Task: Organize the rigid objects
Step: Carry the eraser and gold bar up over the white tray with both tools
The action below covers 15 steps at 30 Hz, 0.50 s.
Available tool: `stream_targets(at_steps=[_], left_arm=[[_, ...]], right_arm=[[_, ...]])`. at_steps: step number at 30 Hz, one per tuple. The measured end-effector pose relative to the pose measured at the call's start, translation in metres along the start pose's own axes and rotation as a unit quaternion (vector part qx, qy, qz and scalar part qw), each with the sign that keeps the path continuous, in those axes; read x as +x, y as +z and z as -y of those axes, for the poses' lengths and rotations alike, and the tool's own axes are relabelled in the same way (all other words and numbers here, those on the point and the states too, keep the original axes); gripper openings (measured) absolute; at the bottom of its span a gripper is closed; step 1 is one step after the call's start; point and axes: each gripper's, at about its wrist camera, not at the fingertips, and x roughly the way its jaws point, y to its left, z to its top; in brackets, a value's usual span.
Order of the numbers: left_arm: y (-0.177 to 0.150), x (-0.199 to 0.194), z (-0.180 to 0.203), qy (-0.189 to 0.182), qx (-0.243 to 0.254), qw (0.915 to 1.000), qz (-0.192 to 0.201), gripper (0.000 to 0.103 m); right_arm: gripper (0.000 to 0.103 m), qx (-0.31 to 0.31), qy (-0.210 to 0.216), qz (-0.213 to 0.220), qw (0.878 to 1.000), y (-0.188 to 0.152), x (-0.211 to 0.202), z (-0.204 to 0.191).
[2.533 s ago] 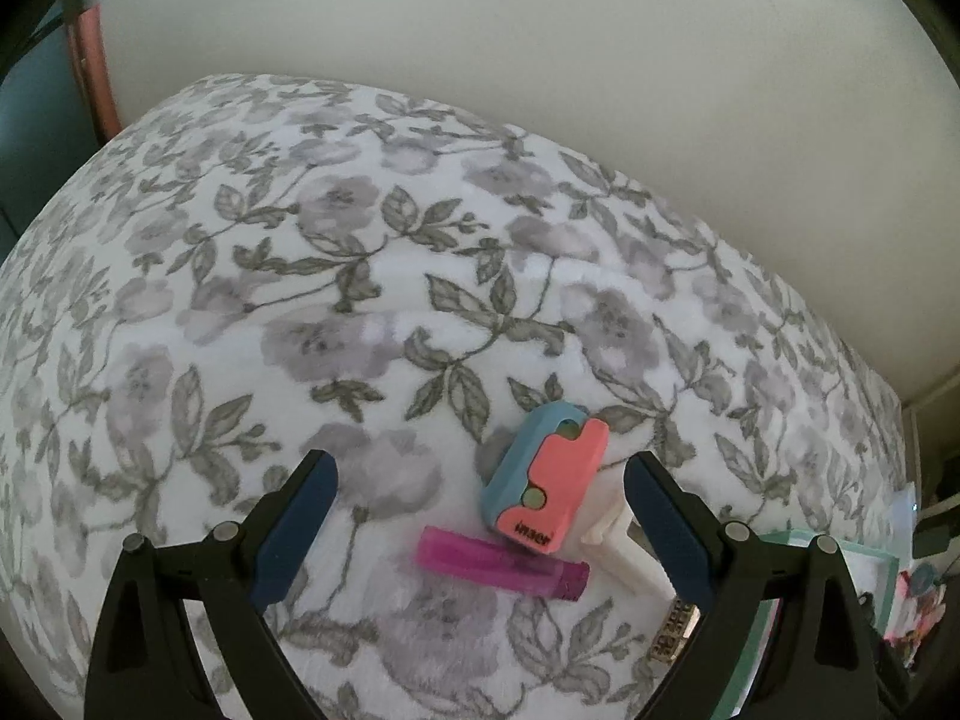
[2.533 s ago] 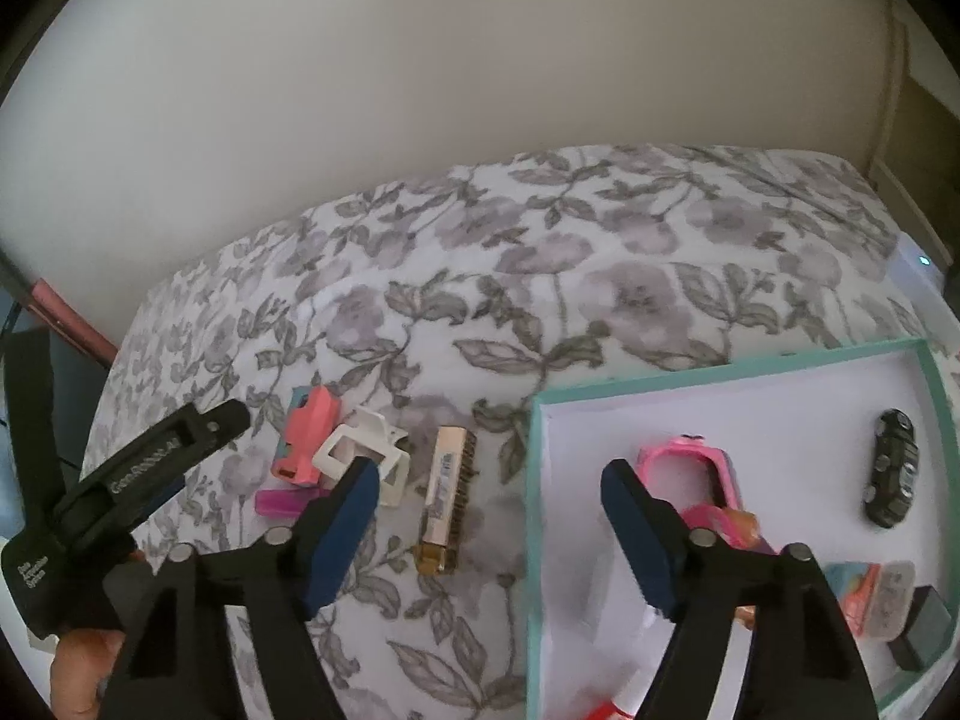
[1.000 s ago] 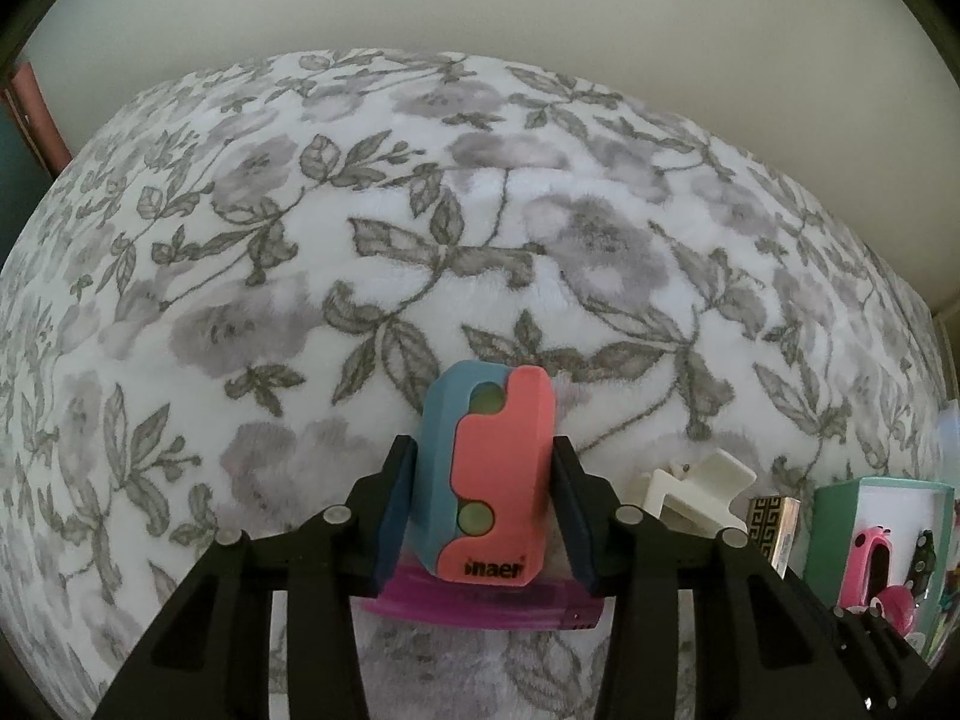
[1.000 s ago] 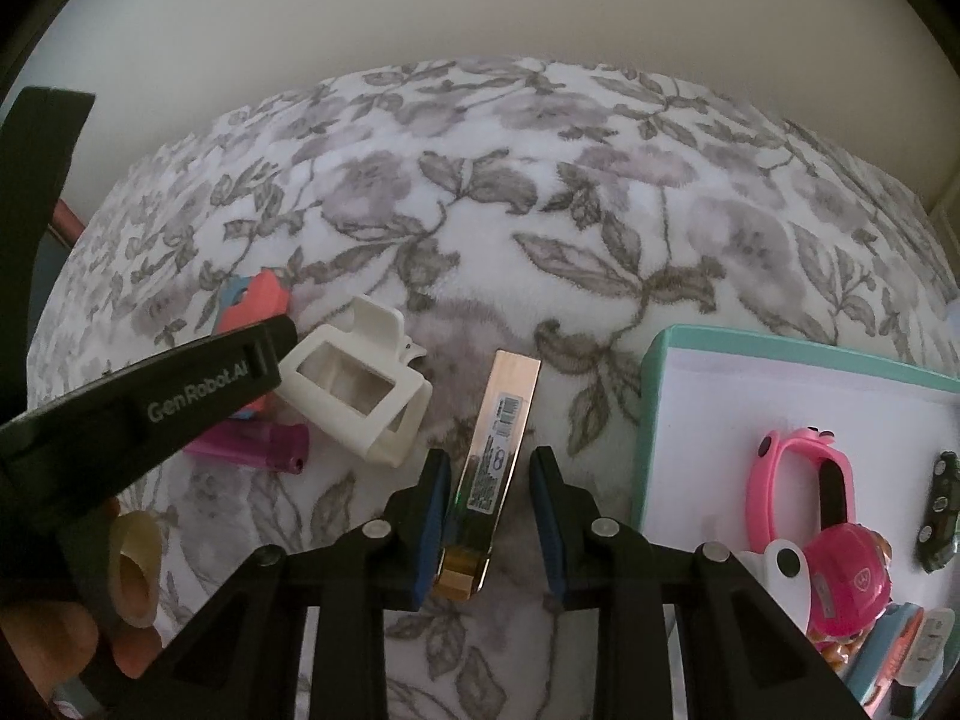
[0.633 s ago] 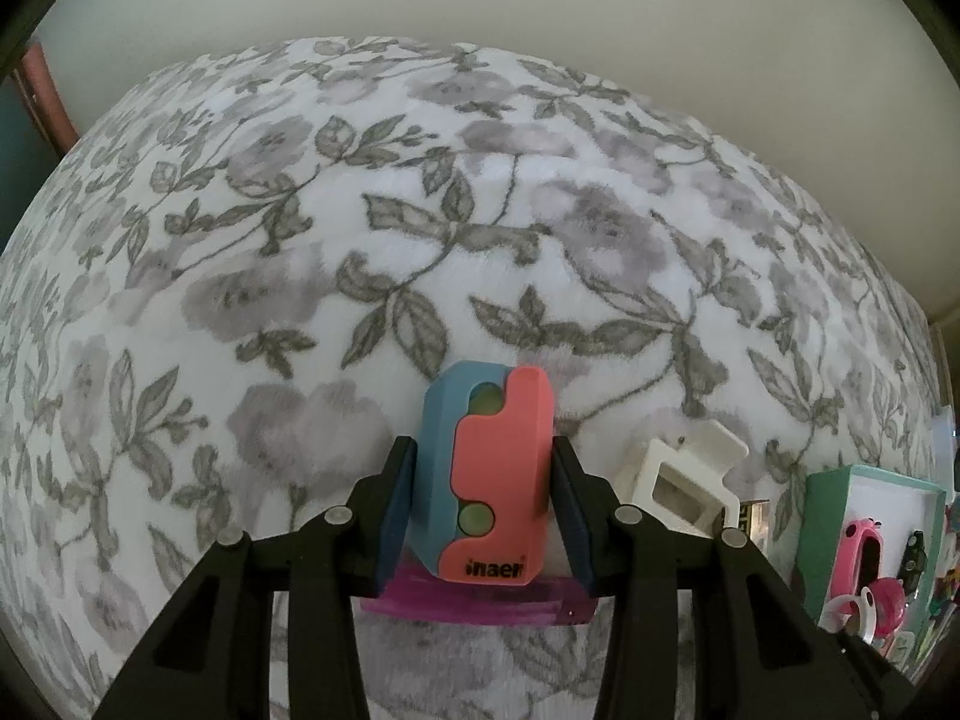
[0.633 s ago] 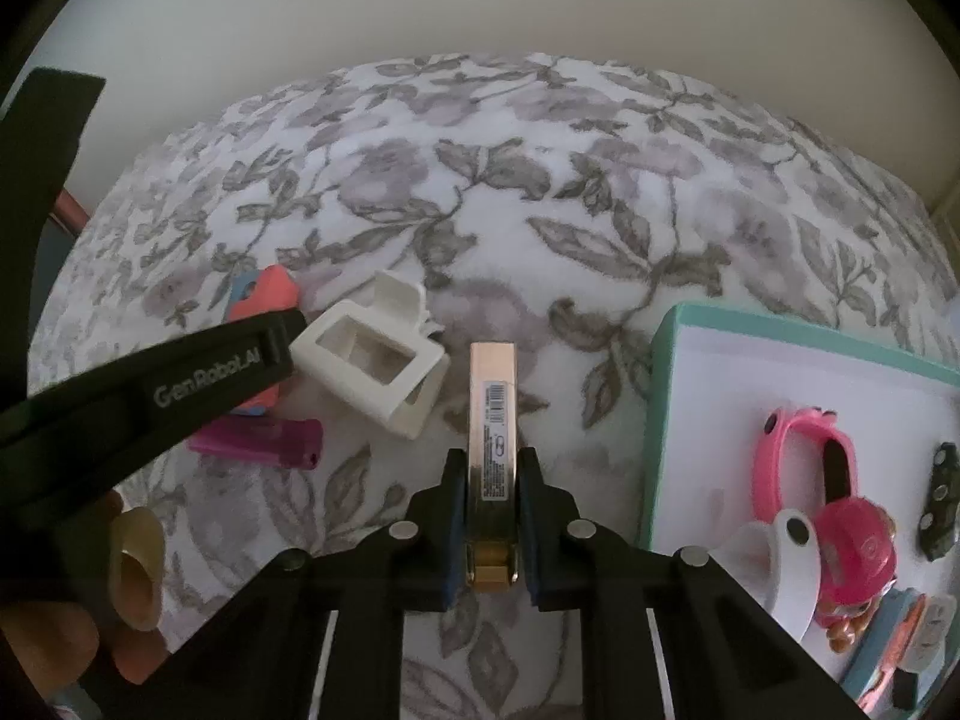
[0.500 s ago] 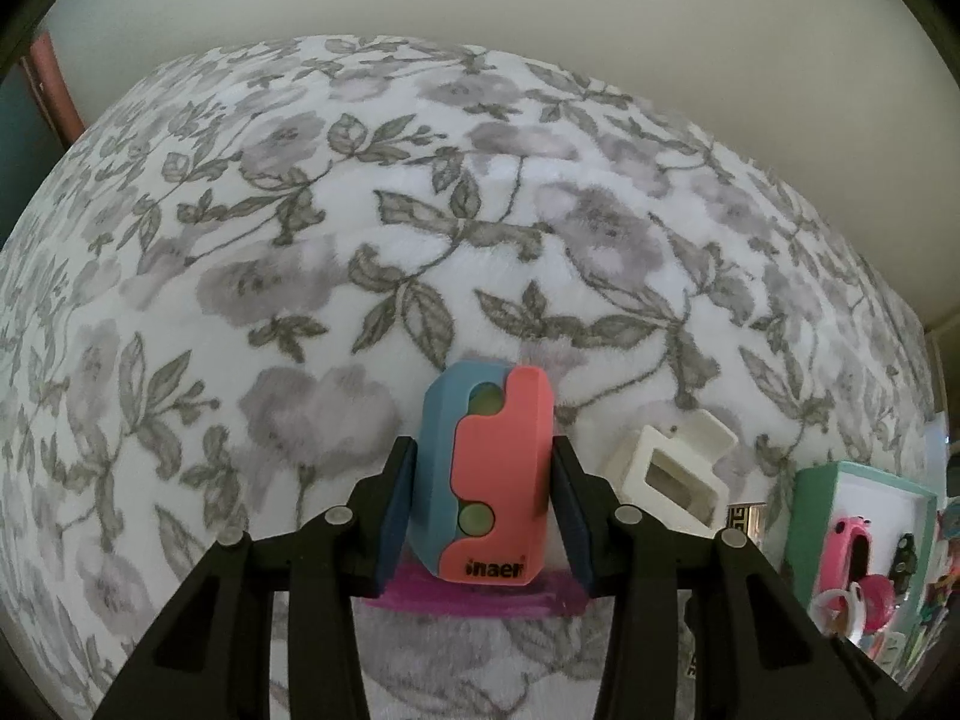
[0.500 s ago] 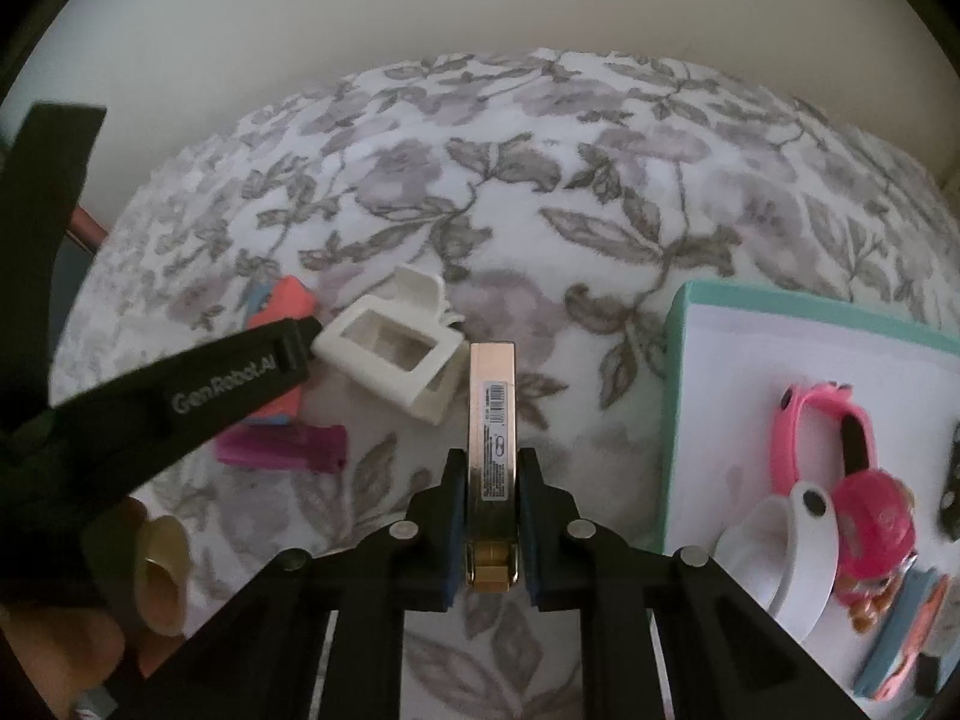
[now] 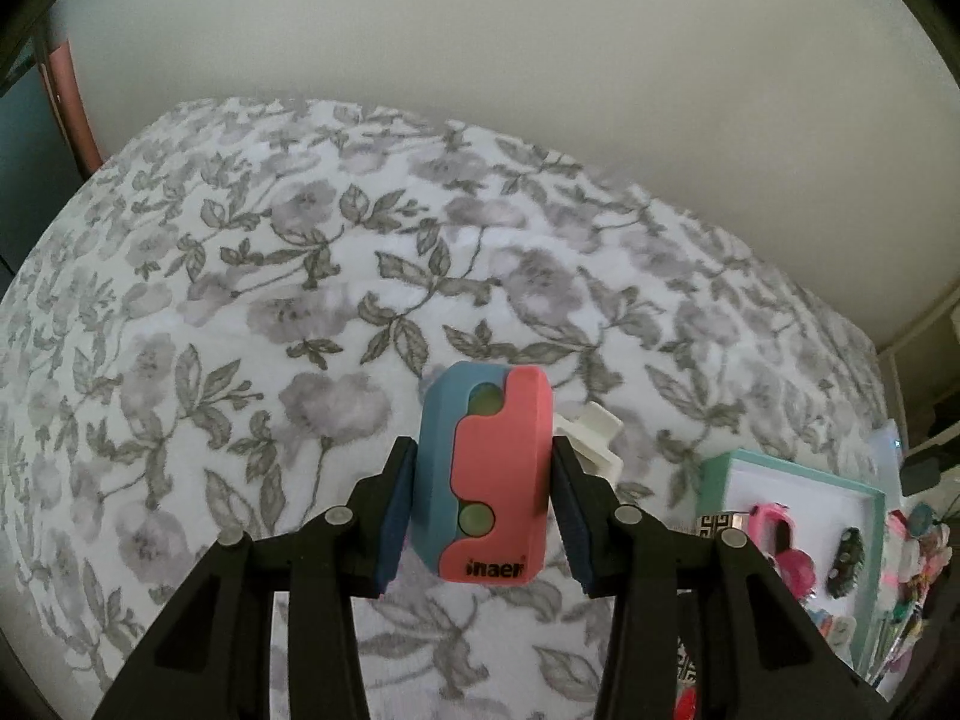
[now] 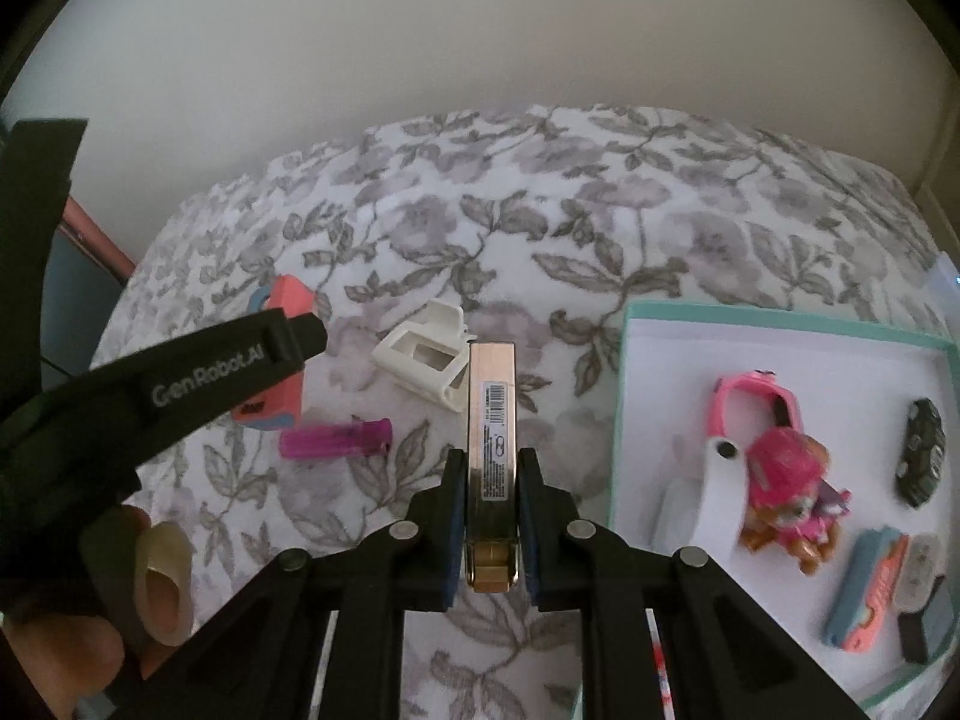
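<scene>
- The bed (image 10: 600, 228), under a soft plush cover printed with grey flowers and leaves, carries everything; no bench is in view.
- The shallow teal-rimmed tray with a white floor (image 10: 621, 420) is the landmark. It lies to the right of both tools and already holds a pink toy watch (image 10: 774, 420), a dark oval fob (image 10: 921, 459) and a few smaller pieces.
- The left gripper (image 9: 483, 510) has its jaws clamped on the flat sides of a chunky blue-and-coral hard plastic case with two green dots (image 9: 486, 474). The case stands upright, its long axis in line with the jaws, clear of the cover and well left of the tray.
- The right gripper (image 10: 491, 531) has its jaws pressed together on a slim gold metallic box with a barcode label (image 10: 492, 444). Its long axis points straight ahead along the jaws. It hangs just left of the tray's near rim, so this hand is the nearer one and probably needs only a short carry rightward over the rim.
- A cream, hollow, square-framed plastic hair claw (image 10: 423, 363) lies on the cover left of the tray.
- A translucent magenta plastic tube (image 10: 336, 439) lies crosswise, farther left of the tray than the claw.
</scene>
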Motion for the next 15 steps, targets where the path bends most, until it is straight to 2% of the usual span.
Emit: stream_targets(at_steps=[8, 15], left_arm=[[-0.017, -0.044, 0.011, -0.032, 0.005, 0.999, 0.03, 0.045], [-0.035, -0.069, 0.029, -0.058, 0.014, 0.9973, 0.042, 0.045]], right_arm=[[0.017, 0.02, -0.009, 0.034, 0.999, -0.013, -0.049, 0.013], [0.017, 0.054, -0.03, 0.052, 0.997, -0.03, -0.08, 0.042]])
